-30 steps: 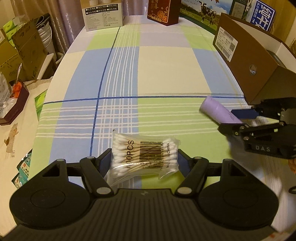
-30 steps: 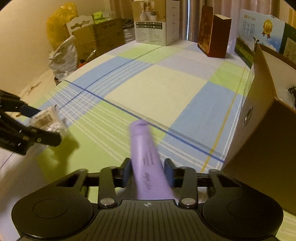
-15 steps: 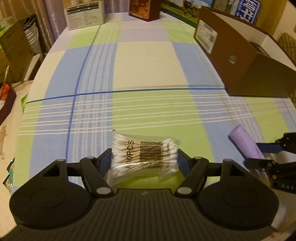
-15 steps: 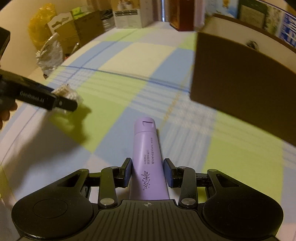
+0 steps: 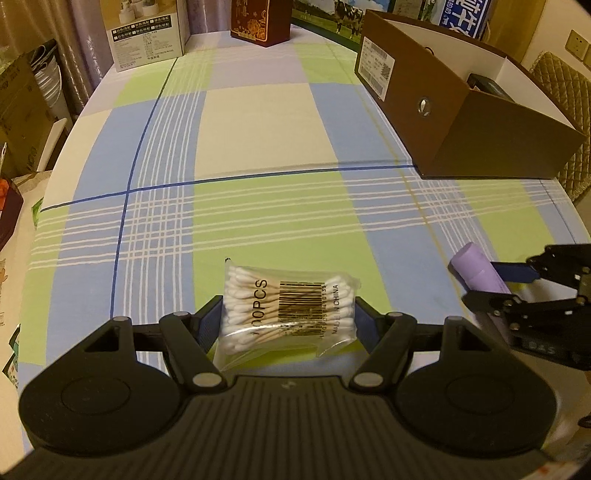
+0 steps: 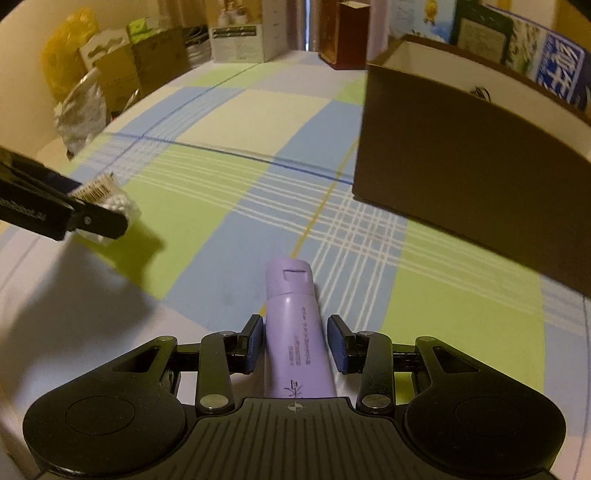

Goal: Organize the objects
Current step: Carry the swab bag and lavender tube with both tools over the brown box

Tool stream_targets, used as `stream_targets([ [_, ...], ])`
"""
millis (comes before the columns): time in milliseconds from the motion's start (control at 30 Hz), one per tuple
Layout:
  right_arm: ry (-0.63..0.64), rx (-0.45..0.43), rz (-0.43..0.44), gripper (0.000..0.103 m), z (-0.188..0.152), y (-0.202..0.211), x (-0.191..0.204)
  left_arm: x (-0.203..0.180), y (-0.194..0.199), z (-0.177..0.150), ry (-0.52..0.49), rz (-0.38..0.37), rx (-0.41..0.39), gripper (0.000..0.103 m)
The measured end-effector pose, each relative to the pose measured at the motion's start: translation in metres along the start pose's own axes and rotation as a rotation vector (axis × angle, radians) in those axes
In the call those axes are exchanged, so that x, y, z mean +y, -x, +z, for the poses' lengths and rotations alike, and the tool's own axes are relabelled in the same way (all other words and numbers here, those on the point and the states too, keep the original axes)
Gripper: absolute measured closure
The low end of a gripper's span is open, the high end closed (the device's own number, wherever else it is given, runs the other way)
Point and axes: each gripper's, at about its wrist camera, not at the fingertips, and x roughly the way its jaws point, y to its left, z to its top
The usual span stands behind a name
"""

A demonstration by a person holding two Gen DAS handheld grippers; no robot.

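A clear pack of cotton swabs [image 5: 284, 306] with a barcode label sits crosswise between the fingers of my left gripper [image 5: 288, 325], which is shut on it above the checked tablecloth [image 5: 258, 122]. In the right wrist view the same pack [image 6: 98, 189] shows at the far left, in my left gripper [image 6: 103, 206], casting a shadow on the cloth. My right gripper [image 6: 295, 343] is shut on a purple tube [image 6: 295, 332] whose cap points forward. From the left wrist view, the tube [image 5: 474, 271] and right gripper [image 5: 487, 286] hang at the right edge.
An open brown cardboard box [image 5: 461, 110] stands at the right rear of the table; its near wall [image 6: 461, 155] faces my right gripper. Cartons [image 5: 147, 33] and a dark red box [image 5: 258, 18] line the far edge. Bags and boxes [image 6: 96, 85] crowd the floor at left.
My right gripper has drawn back from beside the brown box toward the near edge, still holding the tube. The left gripper keeps the swab pack and has shifted only slightly.
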Motion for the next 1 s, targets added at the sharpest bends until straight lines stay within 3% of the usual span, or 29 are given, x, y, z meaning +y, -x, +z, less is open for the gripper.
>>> stream_targets([
  [67, 0.002, -0.004, -0.001, 0.072, -0.002, 0.001, 0.001, -0.001, 0.002, -0.002, 0.002, 0.001, -0.002, 0.034],
  [633, -0.123, -0.002, -0.021, 0.073, -0.026, 0.028, -0.020, -0.019, 0.014, -0.005, -0.019, -0.008, -0.022, 0.034],
  [1000, -0.232, -0.090, -0.052, 0.073, -0.031, 0.062, -0.045, -0.040, 0.018, 0.010, -0.064, -0.031, -0.052, 0.034],
])
